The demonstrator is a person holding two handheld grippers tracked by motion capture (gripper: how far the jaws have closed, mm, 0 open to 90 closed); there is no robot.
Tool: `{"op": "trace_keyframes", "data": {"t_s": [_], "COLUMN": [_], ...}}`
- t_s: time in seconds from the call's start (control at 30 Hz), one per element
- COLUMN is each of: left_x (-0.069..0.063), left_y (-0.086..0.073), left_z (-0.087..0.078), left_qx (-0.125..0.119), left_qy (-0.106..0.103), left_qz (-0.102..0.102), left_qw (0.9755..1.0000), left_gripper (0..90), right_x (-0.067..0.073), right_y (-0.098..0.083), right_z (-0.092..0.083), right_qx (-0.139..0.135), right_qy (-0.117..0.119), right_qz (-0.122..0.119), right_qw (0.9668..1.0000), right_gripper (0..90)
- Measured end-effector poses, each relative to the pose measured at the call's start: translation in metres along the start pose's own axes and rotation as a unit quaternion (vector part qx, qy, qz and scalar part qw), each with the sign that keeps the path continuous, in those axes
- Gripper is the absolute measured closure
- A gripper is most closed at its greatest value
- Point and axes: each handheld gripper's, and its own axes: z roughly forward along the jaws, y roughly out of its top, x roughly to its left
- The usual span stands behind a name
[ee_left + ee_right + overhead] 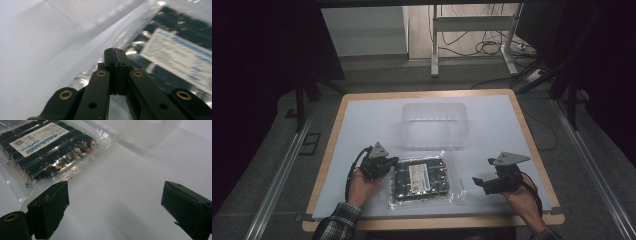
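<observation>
Our left gripper [388,163] has its jaws pressed together at the near left edge of the clear sealed bag [420,179]; whether it's actually pinching film, we can't tell. Our right gripper [115,207] is wide open and holding nothing, just beside the bag's right edge. The bag lies flat on the white table [362,120], in front of the clear plastic bin [434,125]. We'd guess we're at the pickup step, so next the right jaws need to close on that edge.

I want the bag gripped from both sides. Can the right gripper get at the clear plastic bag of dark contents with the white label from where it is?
Probably yes. The right gripper is open, and bare white table lies between it and the clear plastic bag.
</observation>
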Motion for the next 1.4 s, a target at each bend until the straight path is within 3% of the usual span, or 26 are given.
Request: {"op": "trace_keyframes", "data": {"t_s": [0.17,0.3,0.37,0.57,0.67,0.83,0.97,1.13,1.4], "left_x": [0.011,0.014,0.009,-0.002,-0.015,-0.027,-0.027,-0.029,-0.034], "left_y": [0.003,0.005,0.006,0.006,0.003,0.000,0.001,0.003,0.000], "left_z": [0.014,0.024,0.024,0.022,0.017,0.013,0.012,-0.004,-0.022], "left_qx": [0.011,0.028,0.035,0.044,0.050,0.055,0.048,0.007,-0.026], "left_qy": [0.010,-0.007,-0.002,-0.016,-0.027,-0.035,-0.044,-0.039,-0.030], "left_qz": [-0.002,-0.001,0.007,0.007,0.009,0.023,0.021,0.020,0.013], "left_qw": [0.9999,0.9996,0.9994,0.9989,0.9983,0.9976,0.9976,0.9990,0.9991], "left_gripper": [89.8,89.8,89.8,89.9,89.9,89.9,89.8,89.4,63.8], "right_x": [0.000,0.000,-0.001,0.000,0.000,0.000,0.000,-0.001,0.001], "right_y": [0.000,0.000,0.000,0.000,0.000,0.000,0.001,0.001,0.001], "right_z": [0.000,0.000,-0.001,-0.002,-0.002,-0.002,-0.002,-0.003,-0.002], "right_qx": [0.001,-0.002,-0.001,-0.002,-0.002,-0.004,-0.003,-0.003,-0.001], "right_qy": [0.000,-0.001,0.000,-0.001,-0.002,-0.002,-0.002,0.000,0.003], "right_qz": [0.001,0.002,0.002,0.000,0.001,0.002,-0.001,0.002,0.005], "right_qw": [1.0000,1.0000,1.0000,1.0000,1.0000,1.0000,1.0000,1.0000,1.0000], "right_gripper": [7.9,7.9,7.9,7.9,7.9,7.9,7.9,7.9,7.9]}}
